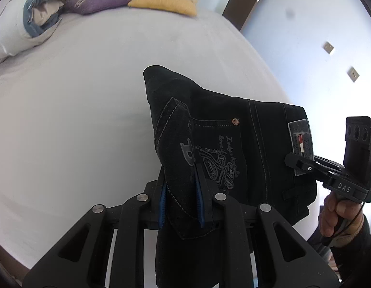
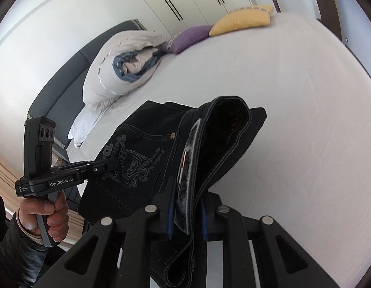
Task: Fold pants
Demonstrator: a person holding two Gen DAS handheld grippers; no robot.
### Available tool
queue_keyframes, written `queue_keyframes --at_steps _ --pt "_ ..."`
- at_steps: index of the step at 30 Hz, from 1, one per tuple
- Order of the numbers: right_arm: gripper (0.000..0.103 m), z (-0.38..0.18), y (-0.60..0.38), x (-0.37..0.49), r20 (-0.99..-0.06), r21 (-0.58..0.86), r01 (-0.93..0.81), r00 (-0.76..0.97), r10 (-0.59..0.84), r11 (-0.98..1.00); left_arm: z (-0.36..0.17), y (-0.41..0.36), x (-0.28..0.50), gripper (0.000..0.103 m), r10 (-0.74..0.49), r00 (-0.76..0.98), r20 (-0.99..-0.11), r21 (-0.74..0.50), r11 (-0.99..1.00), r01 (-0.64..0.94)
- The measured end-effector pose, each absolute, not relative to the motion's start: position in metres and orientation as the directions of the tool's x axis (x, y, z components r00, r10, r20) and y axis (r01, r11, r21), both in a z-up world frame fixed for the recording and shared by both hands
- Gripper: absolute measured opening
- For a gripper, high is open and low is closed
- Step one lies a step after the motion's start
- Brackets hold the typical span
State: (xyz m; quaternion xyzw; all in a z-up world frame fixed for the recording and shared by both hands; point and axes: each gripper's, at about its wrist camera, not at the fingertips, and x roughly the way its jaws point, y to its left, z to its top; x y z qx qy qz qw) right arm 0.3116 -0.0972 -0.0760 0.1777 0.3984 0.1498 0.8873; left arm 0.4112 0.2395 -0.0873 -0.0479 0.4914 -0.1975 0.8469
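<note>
Black jeans [image 1: 221, 144] with grey stitching and a printed back pocket hang in the air above a white bed, held by both grippers. My left gripper [image 1: 180, 192] is shut on the pocket side of the waistband. My right gripper [image 2: 186, 206] is shut on the waistband by the grey brand patch [image 2: 189, 158]. In the left wrist view the right gripper [image 1: 297, 163] grips the patch edge. In the right wrist view the left gripper [image 2: 106, 165] grips the pocket side of the jeans [image 2: 142, 148]. The legs hang below, out of sight.
The white bed sheet [image 1: 77, 108] spreads under the jeans. A rolled duvet with pillow [image 1: 34, 16], a purple cushion [image 1: 101, 1] and a yellow cushion [image 1: 163, 2] lie at the head end. A wall with sockets [image 1: 328, 48] and a door stand on the right.
</note>
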Motion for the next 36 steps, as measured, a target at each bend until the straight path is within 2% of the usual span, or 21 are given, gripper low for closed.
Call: queue_keyframes --at_steps 5,9,14,15,16,17,18,19,21,24,26,28,30,31,32,33,34,36 --pt "0.019 -0.062 -0.136 0.345 -0.63 0.447 -0.128 0.657 0.414 0.885 -0.073 0.212 0.446 0.018 -0.391 0.479 -0.786 -0.278 0.915 0.291" --pt "0.019 -0.076 -0.16 0.38 -0.646 0.474 -0.096 0.638 0.42 0.875 -0.095 0.191 0.471 0.018 -0.395 0.456 -0.798 -0.302 0.916 0.264" --pt "0.02 -0.131 -0.186 0.41 -0.7 0.527 0.002 0.568 0.433 0.85 -0.152 0.178 0.493 0.018 -0.38 0.376 -0.845 -0.311 0.922 0.232" --pt "0.022 -0.148 -0.192 0.411 -0.712 0.543 0.034 0.548 0.439 0.839 -0.165 0.176 0.495 0.019 -0.365 0.363 -0.857 -0.3 0.927 0.223" --pt "0.029 -0.16 -0.2 0.408 -0.703 0.575 0.061 0.548 0.454 0.816 -0.175 0.174 0.496 0.021 -0.366 0.356 -0.86 -0.304 0.927 0.219" --pt "0.034 -0.169 -0.207 0.403 -0.687 0.601 0.08 0.56 0.463 0.795 -0.18 0.174 0.495 0.027 -0.365 0.36 -0.859 -0.304 0.928 0.217" --pt "0.034 -0.176 -0.212 0.397 -0.655 0.636 0.078 0.58 0.484 0.768 -0.184 0.175 0.494 0.035 -0.363 0.368 -0.856 -0.302 0.929 0.215" --pt "0.034 -0.179 -0.216 0.391 -0.631 0.656 0.067 0.595 0.498 0.752 -0.186 0.176 0.493 0.039 -0.367 0.374 -0.852 -0.308 0.928 0.209" --pt "0.036 -0.179 -0.217 0.387 -0.616 0.662 0.055 0.608 0.501 0.747 -0.188 0.179 0.493 0.06 -0.361 0.393 -0.846 -0.311 0.932 0.187" --pt "0.051 -0.171 -0.224 0.375 -0.621 0.661 0.089 0.622 0.477 0.745 -0.185 0.178 0.483 0.063 -0.358 0.41 -0.839 -0.315 0.933 0.172" --pt "0.066 -0.159 -0.229 0.356 -0.629 0.644 0.139 0.655 0.418 0.752 -0.169 0.173 0.467 0.063 -0.296 0.453 -0.841 -0.238 0.954 0.18" --pt "0.067 -0.141 -0.231 0.329 -0.627 0.616 0.166 0.696 0.351 0.77 -0.148 0.168 0.443 0.063 -0.224 0.527 -0.82 -0.139 0.971 0.196" --pt "0.069 -0.118 -0.227 0.301 -0.631 0.553 0.191 0.731 0.259 0.811 -0.118 0.161 0.416 0.065 -0.123 0.644 -0.755 -0.007 0.984 0.18" --pt "0.074 -0.104 -0.223 0.285 -0.629 0.511 0.205 0.751 0.201 0.835 -0.098 0.151 0.399 0.068 -0.081 0.711 -0.699 0.053 0.985 0.164" --pt "0.081 -0.091 -0.22 0.272 -0.619 0.473 0.215 0.771 0.149 0.854 -0.075 0.145 0.373 0.078 -0.035 0.79 -0.612 0.114 0.985 0.133" --pt "0.083 -0.076 -0.216 0.258 -0.599 0.431 0.221 0.795 0.094 0.875 -0.058 0.141 0.358 0.093 -0.003 0.839 -0.544 0.146 0.984 0.098" --pt "0.088 -0.056 -0.206 0.238 -0.56 0.371 0.229 0.828 0.021 0.9 -0.036 0.137 0.333 0.102 0.042 0.899 -0.437 0.181 0.983 0.042" --pt "0.101 -0.024 -0.192 0.209 -0.474 0.282 0.234 0.877 -0.077 0.93 -0.002 0.13 0.281 0.103 0.069 0.968 -0.242 0.216 0.976 -0.015"
